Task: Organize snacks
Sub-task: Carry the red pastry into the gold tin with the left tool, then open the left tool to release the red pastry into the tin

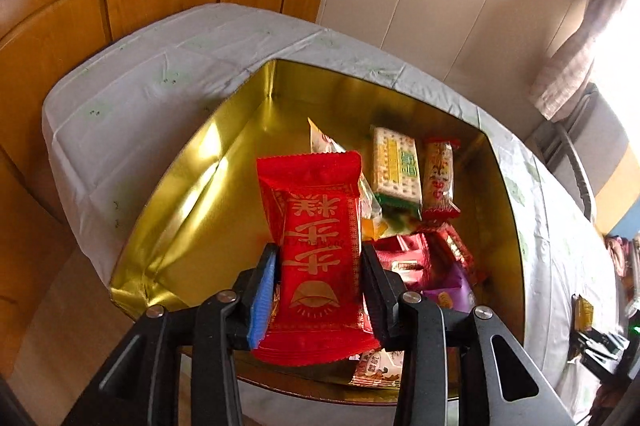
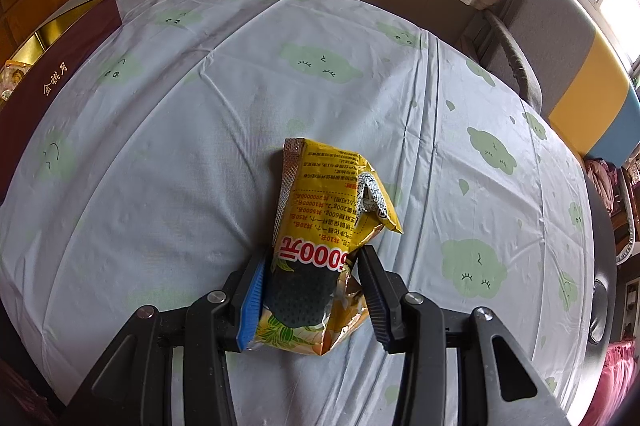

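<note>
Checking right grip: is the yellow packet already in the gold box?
No: the yellow packet sits between the right gripper's fingers over the tablecloth.

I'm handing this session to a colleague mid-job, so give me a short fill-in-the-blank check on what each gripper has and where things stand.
1. The left gripper is shut on a ____ foil snack packet with gold lettering.
2. That packet is held above the open box with the shiny ____ lining.
3. The right gripper grips a crumpled ____ snack bag over the cloud-print tablecloth.

Missing words: red; gold; yellow
</note>
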The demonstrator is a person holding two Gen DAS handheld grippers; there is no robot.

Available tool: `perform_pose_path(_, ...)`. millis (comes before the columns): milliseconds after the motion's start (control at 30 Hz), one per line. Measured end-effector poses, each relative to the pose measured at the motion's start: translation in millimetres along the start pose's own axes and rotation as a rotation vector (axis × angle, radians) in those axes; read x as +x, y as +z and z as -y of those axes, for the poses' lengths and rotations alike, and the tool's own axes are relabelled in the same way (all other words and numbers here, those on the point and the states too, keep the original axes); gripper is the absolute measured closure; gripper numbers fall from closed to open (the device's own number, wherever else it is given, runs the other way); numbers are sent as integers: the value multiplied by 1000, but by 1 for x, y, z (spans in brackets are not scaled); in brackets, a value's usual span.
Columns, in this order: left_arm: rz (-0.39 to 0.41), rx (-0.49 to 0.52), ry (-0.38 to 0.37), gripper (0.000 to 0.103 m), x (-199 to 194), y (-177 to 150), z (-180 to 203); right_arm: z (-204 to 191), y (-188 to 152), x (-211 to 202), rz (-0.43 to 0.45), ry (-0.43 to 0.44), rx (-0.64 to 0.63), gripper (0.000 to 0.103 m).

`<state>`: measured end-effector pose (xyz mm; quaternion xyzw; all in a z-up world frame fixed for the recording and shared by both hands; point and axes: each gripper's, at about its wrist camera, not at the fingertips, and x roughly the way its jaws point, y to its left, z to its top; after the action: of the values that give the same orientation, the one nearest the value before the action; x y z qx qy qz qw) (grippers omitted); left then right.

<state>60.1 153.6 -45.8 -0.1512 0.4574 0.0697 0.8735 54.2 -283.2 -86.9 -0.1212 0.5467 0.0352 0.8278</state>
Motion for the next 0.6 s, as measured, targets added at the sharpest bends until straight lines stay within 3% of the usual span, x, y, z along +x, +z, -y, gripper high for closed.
perform_pose_path(133, 8, 12, 20, 57, 2, -2, 2, 0, 0, 0, 0, 0, 0, 58)
perform_pose_path(433, 17, 54, 32, 56, -1, -10, 12, 0, 0, 0, 2, -3, -2, 58)
perform_pose_path(600, 54, 107, 50, 50, -12, -13, 26, -1, -1, -1, 5, -8, -5, 58)
